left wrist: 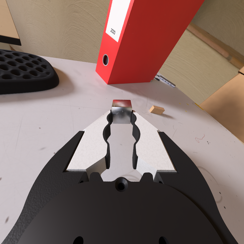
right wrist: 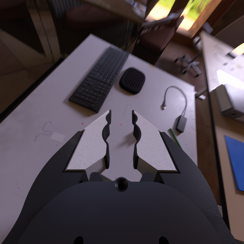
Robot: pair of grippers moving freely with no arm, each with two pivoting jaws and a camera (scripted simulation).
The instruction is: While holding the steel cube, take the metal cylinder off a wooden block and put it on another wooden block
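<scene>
Steel cube (left wrist: 121, 113) sits clamped at the very tips of the left gripper (left wrist: 121, 116), the two dark pads pressed against its left and right faces; its top face mirrors red from the binder beyond; it is held above the pale table (left wrist: 39, 118), though whether it clears the surface cannot be told. Just beside the cube to the right, a small wooden block (left wrist: 157, 109) lies on the table with nothing on top of it; the metal cylinder shows in neither view. Behind the cube stands a red binder (left wrist: 138, 46), upright and leaning in the wide-angle view, with a white spine label and a metal finger ring low on the spine; a grey hub (left wrist: 167, 81) with plugged cables pokes out at its right foot. A black perforated pad (left wrist: 23, 74) lies at the far left.

In the right wrist view, the right gripper (right wrist: 121, 116) hangs high over the table (right wrist: 26, 151) with its jaws parted by a narrow gap and nothing between them; below lie a black keyboard (right wrist: 97, 80), the black perforated pad (right wrist: 132, 80) to its right, a grey cable (right wrist: 175, 95) looping to a dark adapter (right wrist: 181, 123), a green pencil (right wrist: 175, 138), and a blue folder (right wrist: 235, 161) on the neighbouring surface at the far right.
</scene>
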